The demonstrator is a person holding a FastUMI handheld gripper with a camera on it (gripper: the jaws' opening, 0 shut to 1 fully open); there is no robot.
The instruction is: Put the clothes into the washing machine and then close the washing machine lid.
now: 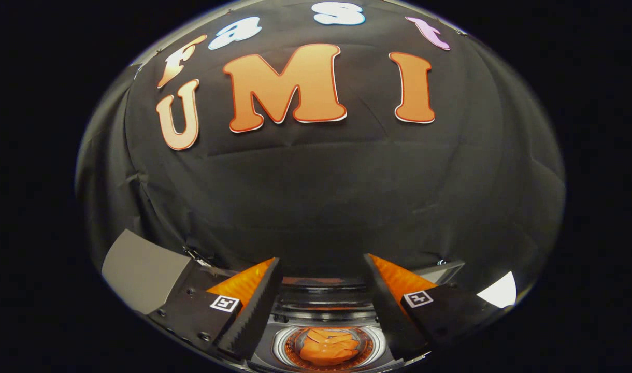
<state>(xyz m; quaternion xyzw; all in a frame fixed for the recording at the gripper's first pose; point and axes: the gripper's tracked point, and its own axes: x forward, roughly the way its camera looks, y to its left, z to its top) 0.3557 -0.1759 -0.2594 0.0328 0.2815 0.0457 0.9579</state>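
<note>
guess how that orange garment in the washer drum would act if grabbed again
The orange garment lies crumpled in folds in the drum, so it is probably floppy and light. It would likely drape and sag. The tool hangs open above it.

1. The washing machine [316, 311] shows only between the two fingers [254, 305] of the hand-held gripper [324, 274], which stand wide apart and hide its sides.
2. The orange clothes [329, 346] lie bunched in the drum; the kind of garment cannot be told.
3. The drum's near rim is cut off.
4. A grey panel [140, 269] beside the left finger is partly cut; whether it is the lid cannot be told.
</note>
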